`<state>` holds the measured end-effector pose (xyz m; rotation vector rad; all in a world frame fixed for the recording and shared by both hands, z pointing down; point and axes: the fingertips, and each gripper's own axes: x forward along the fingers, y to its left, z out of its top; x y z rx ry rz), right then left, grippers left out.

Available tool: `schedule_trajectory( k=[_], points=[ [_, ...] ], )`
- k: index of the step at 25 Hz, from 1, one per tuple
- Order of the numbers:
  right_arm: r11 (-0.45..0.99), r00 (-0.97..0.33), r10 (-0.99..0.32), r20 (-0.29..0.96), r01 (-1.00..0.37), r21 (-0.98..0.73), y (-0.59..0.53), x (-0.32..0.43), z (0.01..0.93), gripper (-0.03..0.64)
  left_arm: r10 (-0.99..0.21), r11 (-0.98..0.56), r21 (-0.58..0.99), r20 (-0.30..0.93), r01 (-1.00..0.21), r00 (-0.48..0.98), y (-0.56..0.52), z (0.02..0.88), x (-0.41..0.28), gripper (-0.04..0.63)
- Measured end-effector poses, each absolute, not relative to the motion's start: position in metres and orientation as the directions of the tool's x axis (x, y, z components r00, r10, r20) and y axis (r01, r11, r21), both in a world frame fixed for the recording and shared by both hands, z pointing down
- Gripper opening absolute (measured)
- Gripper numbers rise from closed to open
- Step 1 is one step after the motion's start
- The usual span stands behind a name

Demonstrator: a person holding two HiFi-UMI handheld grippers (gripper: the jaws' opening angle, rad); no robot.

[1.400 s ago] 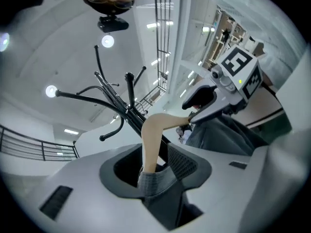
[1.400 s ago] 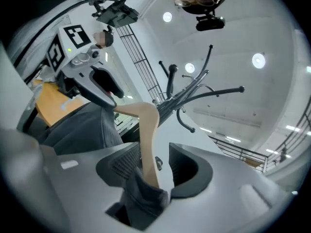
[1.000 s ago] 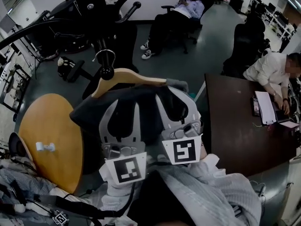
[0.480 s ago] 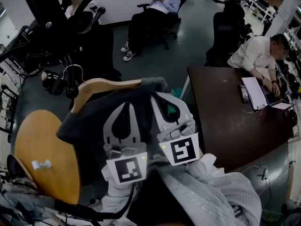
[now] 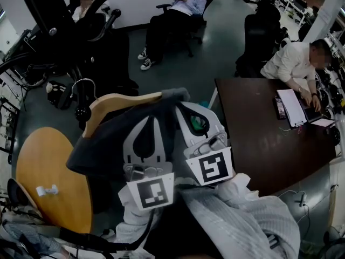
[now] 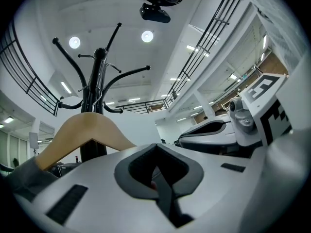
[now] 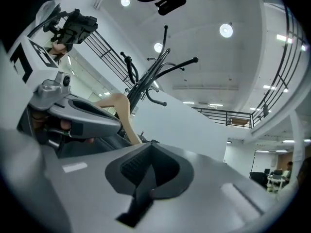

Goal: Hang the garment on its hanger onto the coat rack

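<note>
Head view: a rounded wooden board (image 5: 48,171) lies at the far left, below the coat rack (image 5: 47,20), whose black pole and curved arms fill the top-left corner. Just right of the rack's pole sits the metal hook (image 5: 80,85) of the wooden hanger (image 5: 121,99), close among the dark arms; I cannot tell whether it rests on one. The garment (image 5: 105,142), dark with a grey collar, drapes over the hanger to the right of the rack, its left edge hanging past the board's rim.

The left tool (image 5: 151,125) lies on the dark cloth, and the left gripper view shows this tool (image 6: 156,152) with jaws pressed together, the hanger (image 6: 82,130) and rack (image 6: 95,81) rising just beyond. The right tool (image 5: 186,112) meets the collar, and its own view (image 7: 148,152) likewise shows its jaws closed. Both appear clamped on the fabric.

Bare grey floor (image 5: 226,53) lies open right of the rack. Farther right, the dark table (image 5: 259,144) has its near corner just beside the right tool, and a person (image 5: 296,69) sits at its far edge.
</note>
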<state>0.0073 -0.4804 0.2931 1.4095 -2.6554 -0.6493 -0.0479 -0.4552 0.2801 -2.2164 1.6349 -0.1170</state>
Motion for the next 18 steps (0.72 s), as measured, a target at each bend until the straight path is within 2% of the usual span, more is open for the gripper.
schedule_trajectory(
  k=[18],
  points=[
    [0.492,-0.583,-0.801,-0.135,-0.77,0.406,-0.4787,0.0037,0.2962,0.0,-0.937,-0.253,-0.36,-0.141,-0.898,0.32,-0.4574,0.2832,-0.0514,0.005]
  ],
)
